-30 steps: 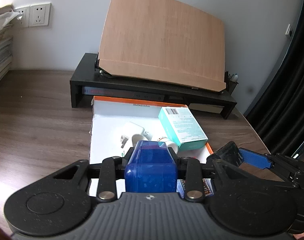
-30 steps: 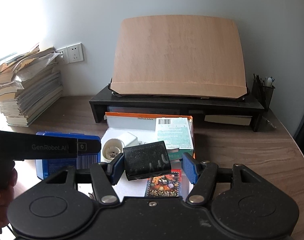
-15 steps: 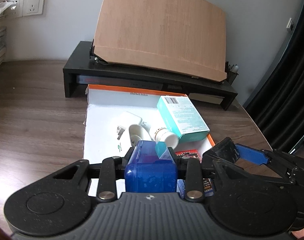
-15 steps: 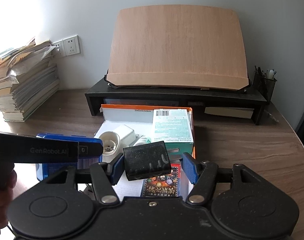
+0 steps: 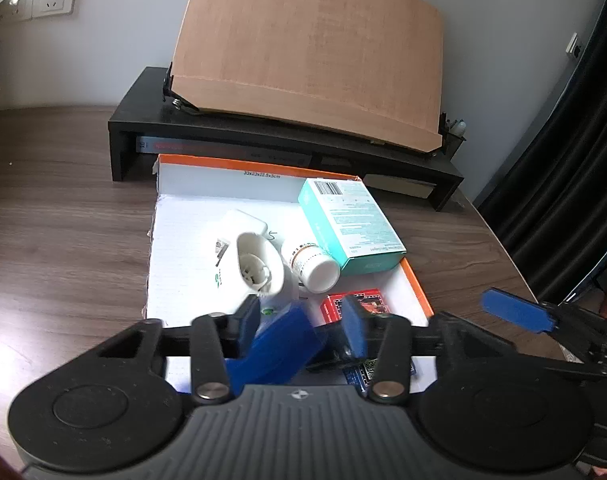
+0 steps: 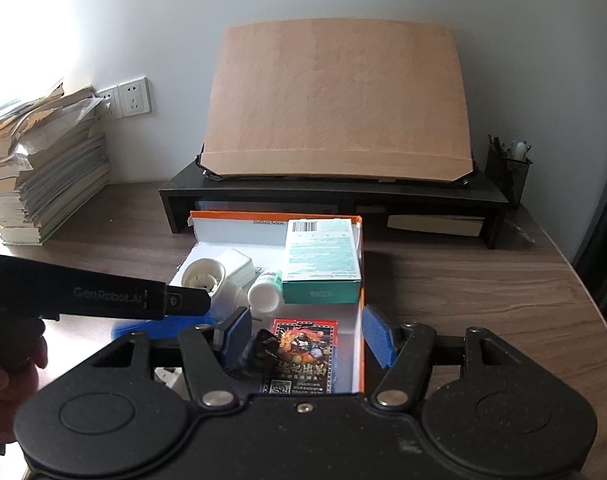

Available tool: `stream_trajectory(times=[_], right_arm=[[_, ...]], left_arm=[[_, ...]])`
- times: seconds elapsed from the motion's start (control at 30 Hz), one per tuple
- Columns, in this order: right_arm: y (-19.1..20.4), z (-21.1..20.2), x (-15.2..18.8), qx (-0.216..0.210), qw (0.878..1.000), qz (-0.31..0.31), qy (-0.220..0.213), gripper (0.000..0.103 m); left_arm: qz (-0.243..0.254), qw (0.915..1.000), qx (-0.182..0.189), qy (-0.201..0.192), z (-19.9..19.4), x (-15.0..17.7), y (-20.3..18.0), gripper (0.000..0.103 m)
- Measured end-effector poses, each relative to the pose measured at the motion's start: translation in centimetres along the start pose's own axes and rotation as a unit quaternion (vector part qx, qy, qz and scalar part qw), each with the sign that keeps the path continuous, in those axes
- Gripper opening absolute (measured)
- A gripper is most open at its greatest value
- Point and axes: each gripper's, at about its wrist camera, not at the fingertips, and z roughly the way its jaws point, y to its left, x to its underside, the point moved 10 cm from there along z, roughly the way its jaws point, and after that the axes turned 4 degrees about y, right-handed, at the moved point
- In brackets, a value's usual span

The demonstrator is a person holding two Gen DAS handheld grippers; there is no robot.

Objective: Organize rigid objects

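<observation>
A shallow white box with an orange rim (image 5: 191, 216) (image 6: 239, 227) lies on the desk. It holds a teal carton (image 5: 349, 224) (image 6: 321, 260), a white pill bottle (image 5: 313, 264) (image 6: 265, 290), a white plug adapter (image 5: 251, 256) (image 6: 215, 276) and a red card pack (image 5: 359, 304) (image 6: 303, 354). My left gripper (image 5: 301, 330) is open; a blue box (image 5: 275, 350) tilts loose between its fingers. My right gripper (image 6: 305, 338) is open over the box's near end; a small black object (image 6: 255, 354) drops by its left finger.
A black monitor riser (image 6: 335, 196) with a tilted wooden board (image 6: 339, 100) stands behind the box. A paper stack (image 6: 43, 176) sits at far left, a pen holder (image 6: 507, 168) at far right. A dark curtain (image 5: 563, 184) hangs on the right.
Both grippers have opened. The blue box has tipped loose in the left gripper and the black object has slipped down out of the right gripper. Both grippers moved closer over the box.
</observation>
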Motion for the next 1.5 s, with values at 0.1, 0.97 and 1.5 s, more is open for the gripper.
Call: stream_trajectory(times=[0.1, 0.97, 1.5], right_arm=[[-0.4, -1.1, 0.0, 0.006, 1.000, 0.002, -0.007, 0.076], [-0.9, -7.5, 7.0, -0.021, 0.998, 0.033, 0.043, 0.087], [-1.2, -7.0, 8.7, -0.024, 0.996, 0.044, 0.070, 0.087]], left_arm=[[-0.002, 1.0000, -0.003, -0.005, -0.5, 0.0, -0.2, 0.055], [-0.046, 0.9871, -0.153, 0.003, -8.7, 7.9, -1.8, 0.103], [-0.044, 0.9882, -0.145, 0.021, -7.6, 9.7, -2.7, 0.103]])
